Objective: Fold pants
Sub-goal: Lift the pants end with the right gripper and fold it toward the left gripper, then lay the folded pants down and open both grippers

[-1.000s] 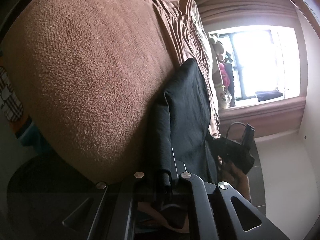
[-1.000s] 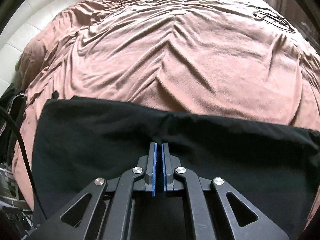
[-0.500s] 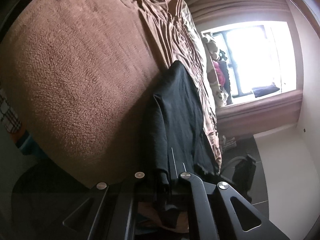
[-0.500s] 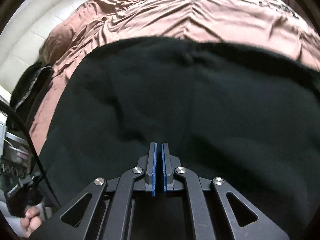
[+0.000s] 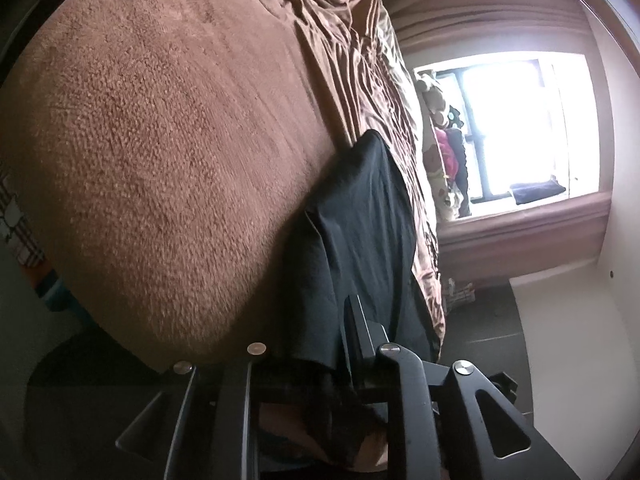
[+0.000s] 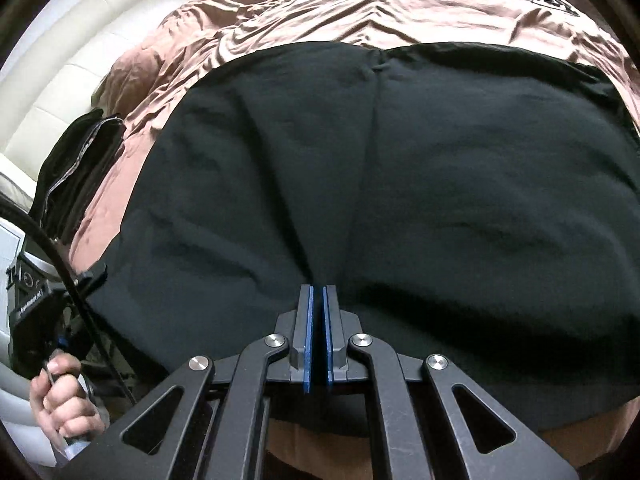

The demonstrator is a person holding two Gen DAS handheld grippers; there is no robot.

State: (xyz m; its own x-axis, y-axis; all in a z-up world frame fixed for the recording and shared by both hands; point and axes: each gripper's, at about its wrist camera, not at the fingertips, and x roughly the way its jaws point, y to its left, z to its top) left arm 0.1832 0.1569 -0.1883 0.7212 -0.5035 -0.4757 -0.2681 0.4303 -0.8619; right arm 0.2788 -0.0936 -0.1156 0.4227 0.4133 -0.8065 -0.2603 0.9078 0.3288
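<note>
The black pants [image 6: 400,200] are lying on a bed whose brown blanket [image 5: 160,140] is facing a bright window [image 5: 520,128]. The right hand-held gripper [image 6: 316,300] and left hand-held gripper [image 5: 340,328] are each pinching the fabric.

Black tongs [image 6: 316,300], blue pads [image 6: 307,340]

The pants [image 6: 400,200] were black, made of a matte woven fabric, and lay spread across the brown bedspread [image 6: 360,12] near the bed's near edge. A centre seam ran from the far hem toward the near edge, with soft creases on either side. The near portion of the fabric was bunched and raised off the cover. In the left wrist view the pants [image 5: 360,220] appeared as a doubled, hanging layer beside the bed's side edge.
</note>
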